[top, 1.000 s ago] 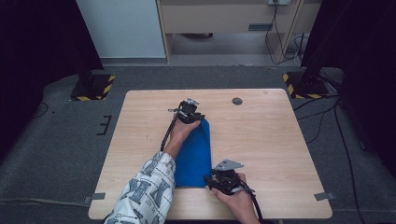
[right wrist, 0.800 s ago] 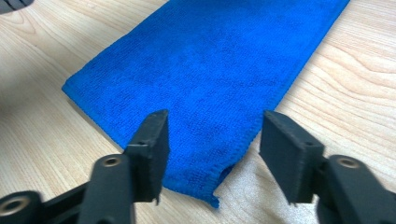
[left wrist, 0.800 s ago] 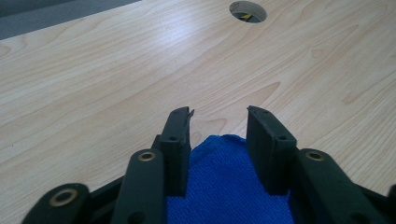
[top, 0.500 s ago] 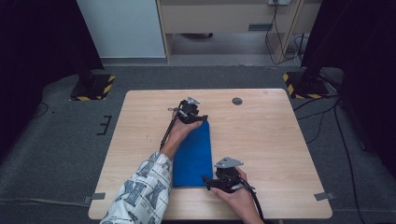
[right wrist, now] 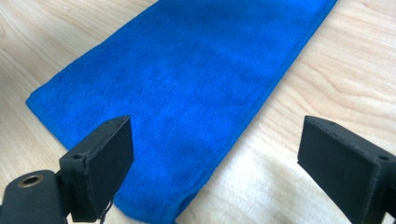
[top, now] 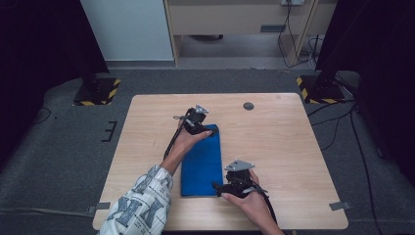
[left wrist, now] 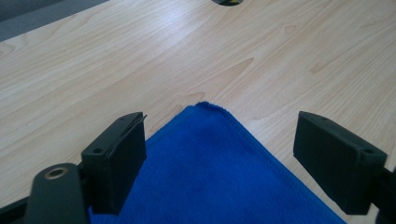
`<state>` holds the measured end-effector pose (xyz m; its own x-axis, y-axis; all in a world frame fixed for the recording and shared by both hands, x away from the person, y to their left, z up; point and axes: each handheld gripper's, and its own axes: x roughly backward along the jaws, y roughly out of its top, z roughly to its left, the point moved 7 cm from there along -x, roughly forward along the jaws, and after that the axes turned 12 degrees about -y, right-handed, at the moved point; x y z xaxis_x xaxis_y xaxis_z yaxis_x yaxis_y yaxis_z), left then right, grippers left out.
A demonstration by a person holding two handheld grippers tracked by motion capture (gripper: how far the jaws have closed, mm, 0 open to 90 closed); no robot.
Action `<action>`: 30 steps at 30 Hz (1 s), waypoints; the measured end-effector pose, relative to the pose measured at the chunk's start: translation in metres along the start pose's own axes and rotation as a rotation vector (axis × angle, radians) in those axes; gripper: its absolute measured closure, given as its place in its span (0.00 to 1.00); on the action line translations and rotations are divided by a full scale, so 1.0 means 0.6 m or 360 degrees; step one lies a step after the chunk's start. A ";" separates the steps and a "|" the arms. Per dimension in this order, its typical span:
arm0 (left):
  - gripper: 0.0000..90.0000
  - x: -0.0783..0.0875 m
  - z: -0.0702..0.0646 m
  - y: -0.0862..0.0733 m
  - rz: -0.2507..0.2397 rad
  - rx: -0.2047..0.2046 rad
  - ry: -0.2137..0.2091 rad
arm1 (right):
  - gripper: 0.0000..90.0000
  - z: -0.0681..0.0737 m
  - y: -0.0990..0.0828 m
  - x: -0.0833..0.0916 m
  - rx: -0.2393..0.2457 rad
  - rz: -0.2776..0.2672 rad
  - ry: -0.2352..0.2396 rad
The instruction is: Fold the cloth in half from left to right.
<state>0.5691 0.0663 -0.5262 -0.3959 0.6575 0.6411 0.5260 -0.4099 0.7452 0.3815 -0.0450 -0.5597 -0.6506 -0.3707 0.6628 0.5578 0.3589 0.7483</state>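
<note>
The cloth [top: 201, 160] lies folded into a long strip mid-table [top: 293, 147]. My left tongs [top: 208, 131] at its far corner and my right tongs [top: 219, 187] at its near right corner have just been opening; both stand spread, holding nothing. I judge this fold done, another perhaps left.

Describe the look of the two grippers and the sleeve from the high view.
Both the left gripper and right gripper are black, each topped by a grey three-cornered plate and trailing a black cable. The left forearm wears a white sleeve with dark print.
</note>
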 end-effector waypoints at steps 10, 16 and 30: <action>0.14 0.058 -0.001 -0.032 0.0034 -0.0021 0.0045 | 0.11 -0.015 0.018 -0.014 0.0015 0.0002 0.0027; 0.13 0.088 0.001 -0.043 0.0034 -0.0038 0.0046 | 0.10 -0.033 0.033 -0.017 0.0008 0.0006 0.0014; 0.12 0.127 0.013 -0.081 0.0043 -0.0032 0.0023 | 0.10 -0.066 0.089 -0.045 0.0003 0.0021 0.0011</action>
<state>0.5192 0.1414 -0.5148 -0.3925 0.6370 0.6635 0.5215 -0.4401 0.7310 0.4490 -0.0500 -0.5366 -0.6395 -0.3718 0.6729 0.5654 0.3657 0.7393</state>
